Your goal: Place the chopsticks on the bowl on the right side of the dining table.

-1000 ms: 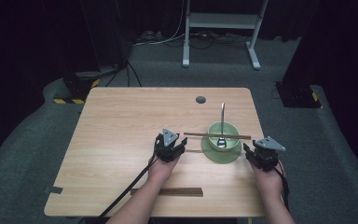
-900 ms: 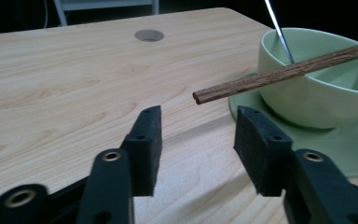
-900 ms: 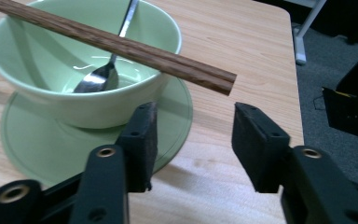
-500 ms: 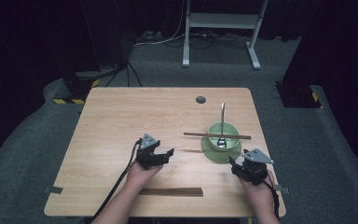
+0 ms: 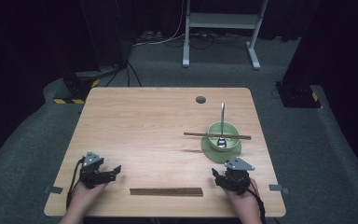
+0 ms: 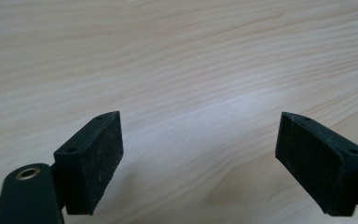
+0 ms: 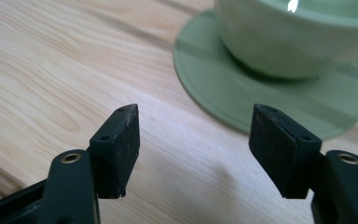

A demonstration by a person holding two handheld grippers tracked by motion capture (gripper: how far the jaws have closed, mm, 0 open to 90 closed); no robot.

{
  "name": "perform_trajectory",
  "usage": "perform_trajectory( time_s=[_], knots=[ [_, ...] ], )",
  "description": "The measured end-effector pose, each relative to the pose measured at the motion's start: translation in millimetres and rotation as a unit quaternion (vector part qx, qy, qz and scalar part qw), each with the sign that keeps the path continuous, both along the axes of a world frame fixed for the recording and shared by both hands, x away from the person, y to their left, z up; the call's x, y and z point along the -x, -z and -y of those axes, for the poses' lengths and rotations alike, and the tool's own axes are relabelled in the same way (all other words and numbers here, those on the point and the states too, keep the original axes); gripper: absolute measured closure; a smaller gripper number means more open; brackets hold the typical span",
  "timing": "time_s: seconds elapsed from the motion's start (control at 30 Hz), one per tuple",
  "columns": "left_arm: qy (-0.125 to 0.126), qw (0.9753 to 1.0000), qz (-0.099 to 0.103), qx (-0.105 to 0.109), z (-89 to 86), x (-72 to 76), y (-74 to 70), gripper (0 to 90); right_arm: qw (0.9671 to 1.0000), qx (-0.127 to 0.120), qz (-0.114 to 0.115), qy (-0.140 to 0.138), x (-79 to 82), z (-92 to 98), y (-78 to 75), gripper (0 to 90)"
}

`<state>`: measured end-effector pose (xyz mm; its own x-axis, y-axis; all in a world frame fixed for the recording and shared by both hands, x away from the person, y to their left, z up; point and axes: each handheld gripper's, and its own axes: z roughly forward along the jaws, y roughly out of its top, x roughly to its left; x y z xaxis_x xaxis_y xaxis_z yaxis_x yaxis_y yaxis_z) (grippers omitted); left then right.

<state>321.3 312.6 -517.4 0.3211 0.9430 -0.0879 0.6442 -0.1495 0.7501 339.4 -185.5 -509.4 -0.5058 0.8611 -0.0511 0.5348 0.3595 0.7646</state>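
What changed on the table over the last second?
Both grippers drew back from the bowl toward the near edge: the left gripper to the near left corner, the right gripper just below the saucer. Both are open and empty. Bowl, spoon and chopsticks stayed put.

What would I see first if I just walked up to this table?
Probably the green bowl on its green saucer at the table's right side, with a spoon standing in it and a brown stick lying across its rim. Next, the dark chopsticks at the near edge, between the open left gripper and right gripper.
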Motion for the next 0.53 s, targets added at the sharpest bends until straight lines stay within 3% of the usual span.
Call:
perform_trajectory(
  time_s=[0.07, 0.17, 0.27, 0.37, 0.53],
  knots=[
    [-0.001, 1.0, -0.003, -0.004, -4.1, 6.4, 1.5, 15.5, 0.9998, 0.016, -0.01, 0.007, -1.3, 2.1, 5.1, 37.5],
    [0.0, 0.9997, -0.001, -0.025, -1.5, 11.8, 9.7, 15.1, 0.9994, 0.003, -0.029, 0.021, -4.6, 3.2, 15.5, 32.9],
    [0.012, 0.999, -0.001, -0.044, 3.0, 12.7, 13.1, 14.8, 0.9991, -0.003, -0.038, 0.021, -6.5, 3.9, 15.6, 30.0],
    [0.03, 0.9985, -0.001, -0.046, 3.8, 12.5, 13.5, 14.5, 0.9989, -0.001, -0.039, 0.025, -6.1, 2.7, 15.7, 27.5],
    [0.034, 0.9984, 0.0, -0.045, 4.8, 12.2, 13.6, 14.8, 0.9984, 0.004, -0.038, 0.04, -5.9, 0.6, 15.9, 22.6]
  ],
)
